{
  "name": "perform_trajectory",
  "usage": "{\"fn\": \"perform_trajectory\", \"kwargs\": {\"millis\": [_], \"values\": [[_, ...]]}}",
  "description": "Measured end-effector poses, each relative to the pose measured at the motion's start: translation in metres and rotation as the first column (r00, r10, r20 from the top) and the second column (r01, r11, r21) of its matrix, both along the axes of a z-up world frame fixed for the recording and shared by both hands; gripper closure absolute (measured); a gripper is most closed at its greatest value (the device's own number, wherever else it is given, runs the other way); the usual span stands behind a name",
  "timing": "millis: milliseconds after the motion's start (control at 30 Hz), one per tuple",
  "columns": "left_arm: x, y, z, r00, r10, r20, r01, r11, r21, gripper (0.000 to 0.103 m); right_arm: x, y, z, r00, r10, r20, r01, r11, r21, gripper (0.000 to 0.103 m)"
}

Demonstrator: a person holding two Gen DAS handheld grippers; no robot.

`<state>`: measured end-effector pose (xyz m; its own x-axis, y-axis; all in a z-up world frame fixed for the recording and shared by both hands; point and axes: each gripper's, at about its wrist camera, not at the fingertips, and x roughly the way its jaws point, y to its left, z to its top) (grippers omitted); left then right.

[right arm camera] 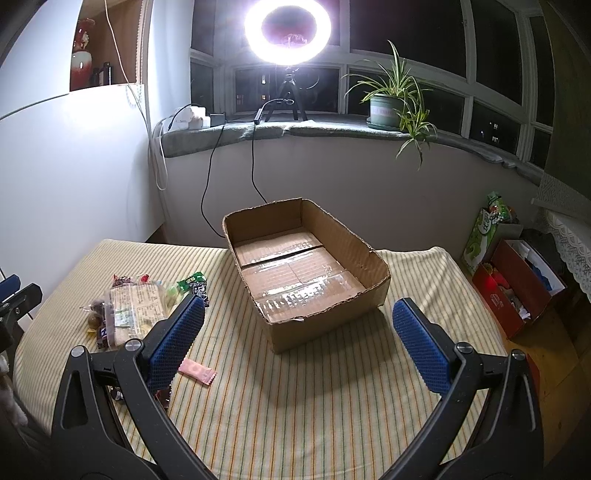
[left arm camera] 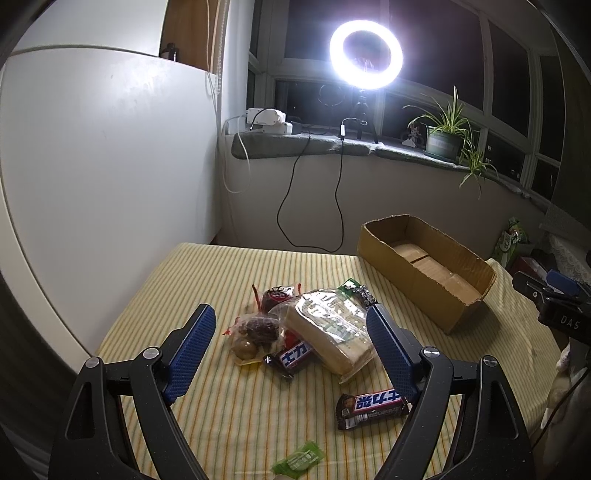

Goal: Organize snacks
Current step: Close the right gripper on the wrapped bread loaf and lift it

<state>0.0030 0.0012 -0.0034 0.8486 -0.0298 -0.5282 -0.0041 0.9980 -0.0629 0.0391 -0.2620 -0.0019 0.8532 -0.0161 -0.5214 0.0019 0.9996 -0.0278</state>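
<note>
left gripper (left arm camera: pixel 288 343) hangs wide open and empty over the snack pile (left arm camera: pixel 295 332) on the striped tabletop (left arm camera: pixel 229 273) — the wrapped bread (left arm camera: pixel 328 332) lies straight ahead, long axis slanting toward its right finger. right gripper (right arm camera: pixel 299 336), also spread and empty, faces the empty cardboard box (right arm camera: pixel 328 321) — the left is nearer the snacks.

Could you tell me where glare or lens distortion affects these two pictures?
Left wrist view: the round white ring light blooms, and the wall bows. Right wrist view: it flares, and tape inside the open brown cardboard box glints.
</note>
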Motion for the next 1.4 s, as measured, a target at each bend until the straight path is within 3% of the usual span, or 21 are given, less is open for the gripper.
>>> {"fn": "perform_trajectory", "kwargs": {"millis": [567,800,1000,1267,1400], "values": [[0.011,0.000,-0.012,0.999,-0.016,-0.034,0.015,1.000,-0.024,0.019,0.010,0.005,-0.010,0.999,0.030,-0.038,-0.030,1.000,0.002,0.000],[0.024,0.002,-0.028,0.994,-0.065,-0.091,0.056,0.993,-0.100,0.021,0.025,0.017,-0.019,0.983,0.164,-0.086,-0.159,0.986,0.056,0.001],[0.034,0.005,-0.043,0.983,-0.116,-0.141,0.088,0.977,-0.192,0.031,0.048,0.038,-0.039,0.924,0.345,-0.167,-0.315,0.931,0.184,0.027],[0.049,0.005,-0.059,0.964,-0.189,-0.187,0.127,0.945,-0.300,0.050,0.079,0.075,-0.059,0.826,0.515,-0.228,-0.450,0.847,0.283,0.036],[0.056,0.002,-0.064,0.958,-0.202,-0.202,0.132,0.940,-0.315,0.050,0.100,0.095,-0.065,0.778,0.565,-0.274,-0.489,0.819,0.301,0.036]]}}
